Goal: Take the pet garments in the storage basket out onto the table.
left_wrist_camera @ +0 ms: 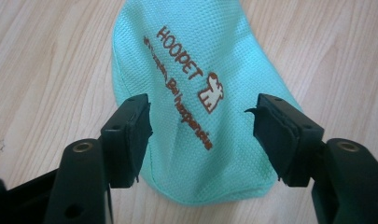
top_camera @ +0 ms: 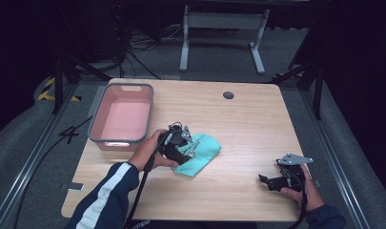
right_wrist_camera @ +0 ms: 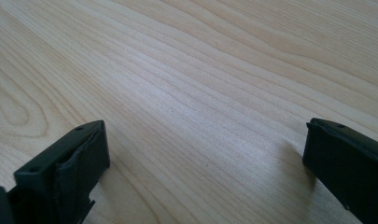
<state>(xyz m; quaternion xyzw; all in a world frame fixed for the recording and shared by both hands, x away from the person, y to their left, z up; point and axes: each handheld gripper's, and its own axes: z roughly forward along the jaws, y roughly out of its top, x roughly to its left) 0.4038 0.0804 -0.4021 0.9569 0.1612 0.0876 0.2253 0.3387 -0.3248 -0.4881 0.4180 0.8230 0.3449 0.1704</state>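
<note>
The high view is bright on the surface (top_camera: 238,124) and falls off into near-black surroundings, where the floor looks dim and grainy. Light comes from above: shadows under the hands are short and soft. That view is soft overall, with little fine detail. The left gripper view is evenly lit, with the pouch (left_wrist_camera: 196,93) sharp and its weave and print legible, the near tool parts slightly blurred. In the right gripper view the wood grain is crisp mid-frame, softer toward the top, with a faint shadow beside one jaw.

Likely lab: black curtains (top_camera: 19,38), floor cables (top_camera: 143,47).
</note>
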